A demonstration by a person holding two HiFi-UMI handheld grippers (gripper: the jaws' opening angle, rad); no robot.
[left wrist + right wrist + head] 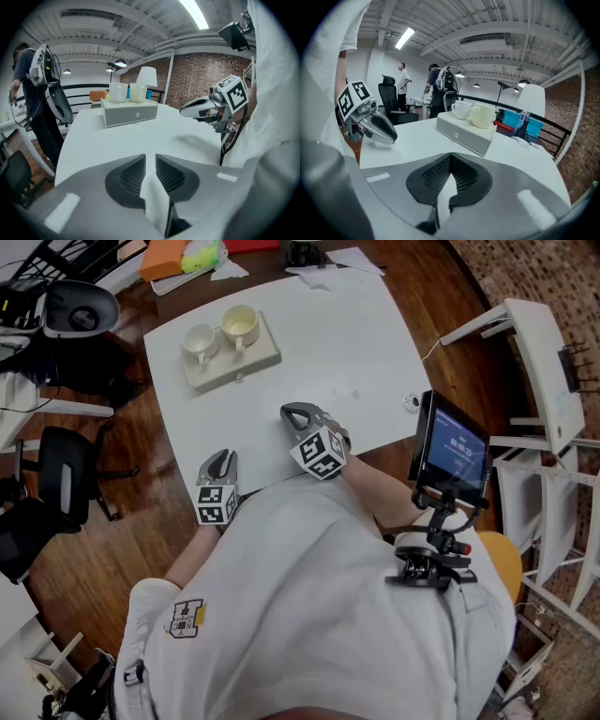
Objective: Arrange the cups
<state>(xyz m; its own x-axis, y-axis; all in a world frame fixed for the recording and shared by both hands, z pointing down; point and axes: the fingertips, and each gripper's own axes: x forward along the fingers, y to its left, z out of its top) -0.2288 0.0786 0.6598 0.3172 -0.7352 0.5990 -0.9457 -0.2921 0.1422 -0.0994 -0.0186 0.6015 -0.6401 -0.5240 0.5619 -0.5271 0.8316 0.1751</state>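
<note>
White table (356,343), cups (239,324) on grey box (253,360), left hand-held gripper (150,161) narrowly apart, right hand-held gripper (450,159) closed

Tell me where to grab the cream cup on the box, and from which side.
Pinch the cream cup by its rim, one jaw inside, one outside, coming down from above on the side away from the white cup. It stands upright, mouth open, on the box, and the white cup sits close beside it, so that free side likely leaves most room.
</note>
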